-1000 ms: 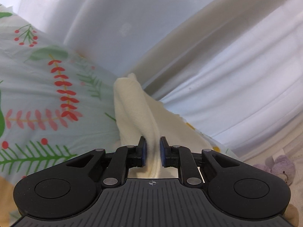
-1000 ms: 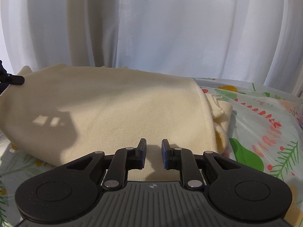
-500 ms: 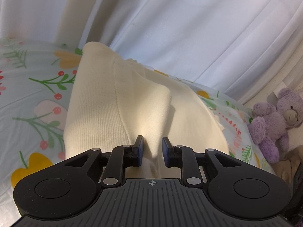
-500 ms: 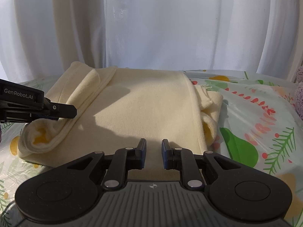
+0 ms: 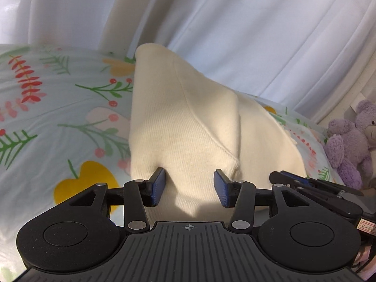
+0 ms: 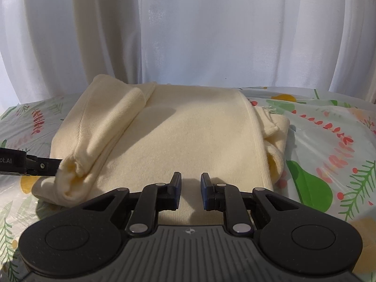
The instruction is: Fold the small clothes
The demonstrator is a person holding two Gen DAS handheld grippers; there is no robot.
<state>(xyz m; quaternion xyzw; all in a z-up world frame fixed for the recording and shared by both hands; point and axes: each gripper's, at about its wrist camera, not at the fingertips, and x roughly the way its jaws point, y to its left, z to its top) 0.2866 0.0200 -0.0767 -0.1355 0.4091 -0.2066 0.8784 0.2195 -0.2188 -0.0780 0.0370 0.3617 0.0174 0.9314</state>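
- Cream knit garment (image 6: 188,141) lies on the floral bedsheet (image 6: 329,145), body folded into a rough rectangle; judged well along.
- Sleeve (image 6: 105,136) lies folded diagonally over the garment's left part, its cuff end at the near-left corner. Probably laid there to bring it inside the body's outline.
- Left hand-held gripper (image 5: 189,186) sits at that cuff end, jaws spread wide with the knit between them, pinching nothing; reads as a release.
- Right hand-held gripper (image 6: 190,191) hovers at the near hem, jaws slightly parted with a clear gap, holding no cloth. Likely placed to steady or take the hem.
- White curtains (image 6: 188,35) hang behind; purple teddy bear (image 5: 350,141) sits off to the right of the bed.
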